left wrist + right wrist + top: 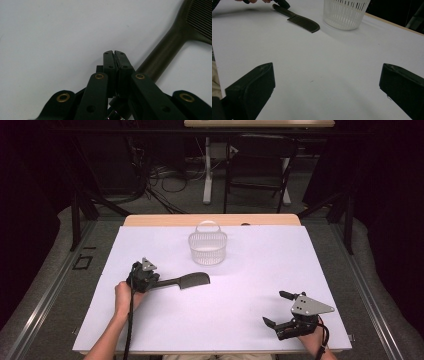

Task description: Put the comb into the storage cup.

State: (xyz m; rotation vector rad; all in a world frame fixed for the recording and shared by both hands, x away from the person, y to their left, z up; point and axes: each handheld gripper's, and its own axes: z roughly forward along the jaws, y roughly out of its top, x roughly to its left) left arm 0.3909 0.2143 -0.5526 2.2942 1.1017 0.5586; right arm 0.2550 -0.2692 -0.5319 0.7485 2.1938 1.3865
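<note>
A dark comb [192, 280] lies on the white table sheet [250, 265], its teeth end pointing right. My left gripper [158, 282] is at the comb's handle end. In the left gripper view its jaws [114, 53] are pressed together with nothing between them, and the comb handle [162, 47] runs alongside them on the right. My right gripper [276, 308] rests near the front right of the table, jaws wide apart and empty [328, 68]. From the right gripper view the comb [302, 22] lies far off at the upper left.
A white slotted basket [207, 247] with a handle stands at the back middle of the table, also in the right gripper view [344, 12]. A wooden table edge [210, 220] runs behind it. Chairs and cables fill the floor beyond.
</note>
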